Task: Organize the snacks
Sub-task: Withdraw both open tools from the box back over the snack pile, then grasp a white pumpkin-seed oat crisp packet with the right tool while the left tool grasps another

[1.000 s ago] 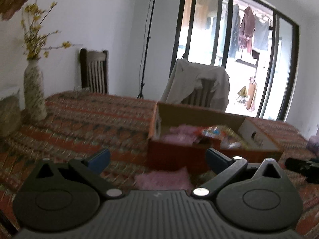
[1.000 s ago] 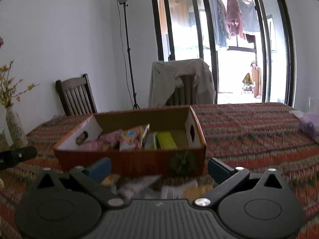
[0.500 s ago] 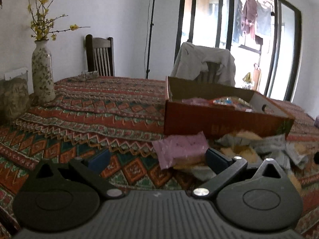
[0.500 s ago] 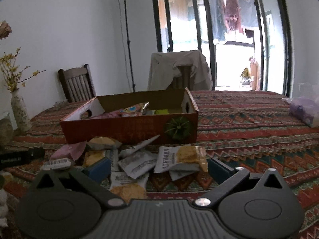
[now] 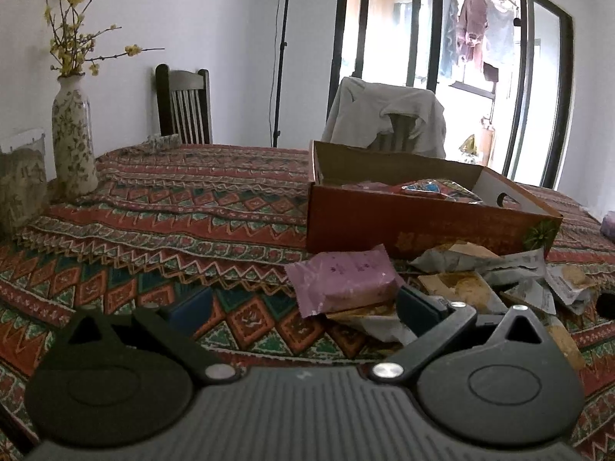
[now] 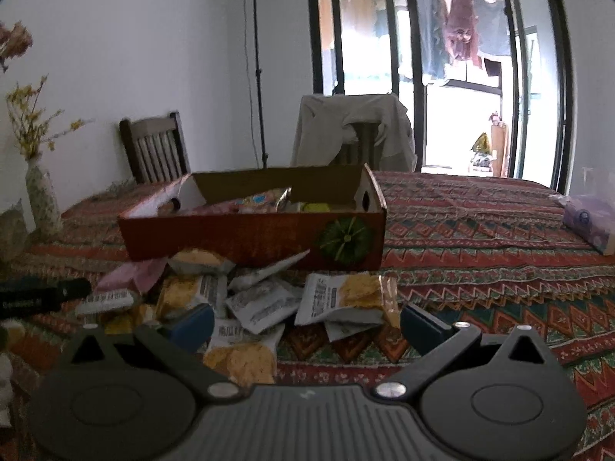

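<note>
A few snacks lie in the box (image 6: pixel 253 236); many packets (image 6: pixel 265 307) remain on the surface (image 6: pixel 480 238). Both claws, left (image 5: pixel 303 307) and right (image 6: pixel 307 319), are spread apart and empty.

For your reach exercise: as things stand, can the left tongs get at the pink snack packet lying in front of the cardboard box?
Probably yes: the left tongs are open, and the pink snack packet lies uncovered atop the pile just ahead.

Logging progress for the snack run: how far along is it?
Partly done. Done: a few packets already lie in the cardboard box. In hand: nothing; the left gripper and right gripper both have open jaws and hover low over the pile. Left: the pink packet, the white-and-yellow packet and the other loose ones on the tablecloth.
</note>
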Demonstrator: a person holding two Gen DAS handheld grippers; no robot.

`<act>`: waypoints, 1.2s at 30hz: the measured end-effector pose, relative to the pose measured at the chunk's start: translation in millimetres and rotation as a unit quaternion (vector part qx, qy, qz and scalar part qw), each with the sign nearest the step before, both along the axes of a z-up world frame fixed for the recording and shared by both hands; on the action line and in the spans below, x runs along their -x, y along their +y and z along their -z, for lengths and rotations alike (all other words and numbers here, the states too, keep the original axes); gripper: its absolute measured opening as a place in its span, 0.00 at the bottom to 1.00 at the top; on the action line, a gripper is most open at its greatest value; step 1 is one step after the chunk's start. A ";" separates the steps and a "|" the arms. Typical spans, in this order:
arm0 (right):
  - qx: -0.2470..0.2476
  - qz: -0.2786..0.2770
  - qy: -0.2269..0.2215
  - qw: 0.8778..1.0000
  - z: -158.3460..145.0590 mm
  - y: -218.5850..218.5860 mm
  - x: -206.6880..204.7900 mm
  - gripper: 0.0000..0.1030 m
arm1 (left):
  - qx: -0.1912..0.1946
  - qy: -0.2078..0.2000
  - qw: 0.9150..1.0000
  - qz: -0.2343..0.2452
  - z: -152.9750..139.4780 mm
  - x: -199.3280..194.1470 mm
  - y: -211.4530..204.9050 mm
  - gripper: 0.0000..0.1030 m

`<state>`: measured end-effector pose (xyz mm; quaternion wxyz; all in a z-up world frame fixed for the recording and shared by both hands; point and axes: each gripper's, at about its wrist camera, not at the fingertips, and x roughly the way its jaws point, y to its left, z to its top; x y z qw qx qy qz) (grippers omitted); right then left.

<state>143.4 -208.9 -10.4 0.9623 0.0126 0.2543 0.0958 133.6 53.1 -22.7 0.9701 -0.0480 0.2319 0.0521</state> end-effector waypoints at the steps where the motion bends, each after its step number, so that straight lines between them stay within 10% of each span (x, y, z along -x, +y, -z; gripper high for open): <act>1: 0.004 -0.005 0.004 1.000 1.0 0.9 -0.7 1.00 | -0.001 0.000 1.000 0.000 0.1 -0.2 -0.3 1.00; 13: 0.007 -0.056 0.048 0.997 12.5 19.5 -23.2 0.93 | 0.003 0.008 1.000 -0.003 0.7 -2.2 1.1 1.00; 22: 0.015 -0.072 0.103 0.992 28.3 45.5 -41.2 0.69 | 0.010 0.009 1.000 -0.003 1.6 -2.8 3.2 1.00; 28: 0.039 -0.061 0.085 0.994 32.5 55.1 -34.9 0.69 | 0.009 0.010 1.000 -0.003 1.7 -2.9 3.0 1.00; 36: 0.031 -0.069 0.072 0.995 30.6 51.5 -22.5 0.44 | 0.006 0.010 1.000 -0.007 1.9 -3.5 2.3 1.00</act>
